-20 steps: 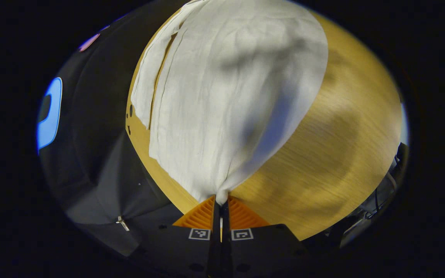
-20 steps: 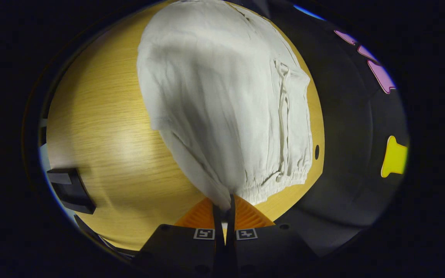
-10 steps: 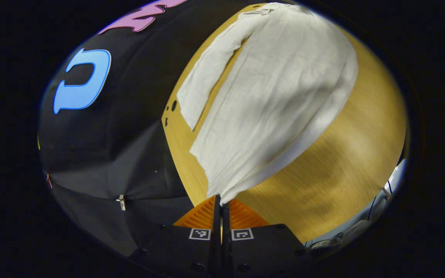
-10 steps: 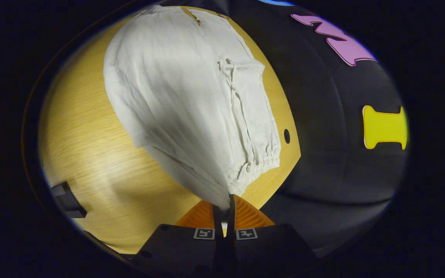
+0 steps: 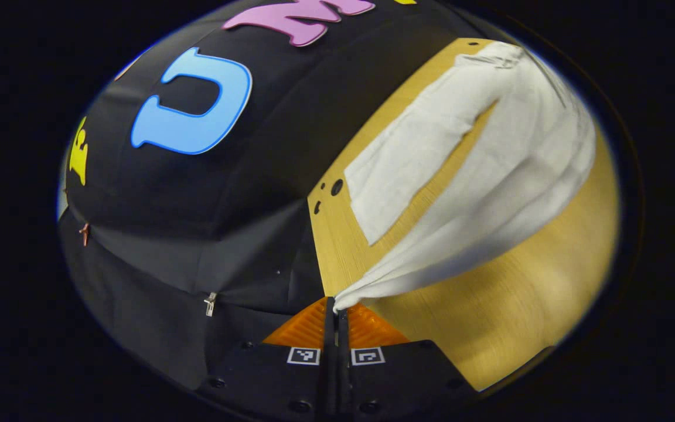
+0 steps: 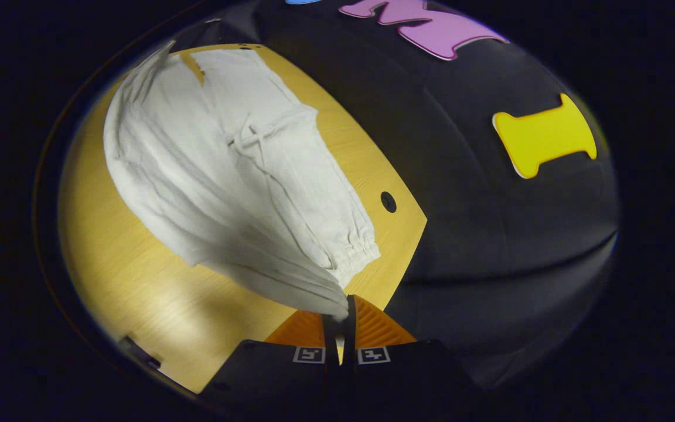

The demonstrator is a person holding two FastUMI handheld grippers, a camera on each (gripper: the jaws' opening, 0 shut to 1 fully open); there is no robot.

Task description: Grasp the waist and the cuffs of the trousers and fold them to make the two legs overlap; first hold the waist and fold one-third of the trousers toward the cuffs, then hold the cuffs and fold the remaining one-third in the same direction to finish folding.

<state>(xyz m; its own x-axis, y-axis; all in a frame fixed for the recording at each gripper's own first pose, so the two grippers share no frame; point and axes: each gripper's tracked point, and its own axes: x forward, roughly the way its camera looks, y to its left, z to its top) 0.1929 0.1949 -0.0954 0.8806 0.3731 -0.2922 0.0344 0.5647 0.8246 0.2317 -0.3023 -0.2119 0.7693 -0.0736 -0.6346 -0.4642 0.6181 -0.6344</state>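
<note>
In the left gripper view, the left gripper (image 5: 336, 305) has its fingers pressed together on a corner of the white trousers (image 5: 507, 176). From that pinched corner the cloth rises off the wooden counter (image 5: 519, 305) and stretches away toward the upper right, pulled taut into a narrow fold. A second leg lies flat on the counter just beside the lifted one, with a wedge of bare wood between them. Small round holes (image 5: 336, 187) sit in the counter near its edge, close to that flat leg's end. The black booth wall (image 5: 197, 234) hangs beyond the counter edge.

In the right gripper view, the right gripper (image 6: 340, 316) likewise has its fingers closed on a bunched edge of the trousers (image 6: 197, 176). The gathered elastic waist (image 6: 355, 255) lies on the counter (image 6: 138, 293) just beside the fingers, and a drawstring (image 6: 249, 138) shows farther up the cloth. A round hole (image 6: 388, 201) marks the counter near the waist.
</note>
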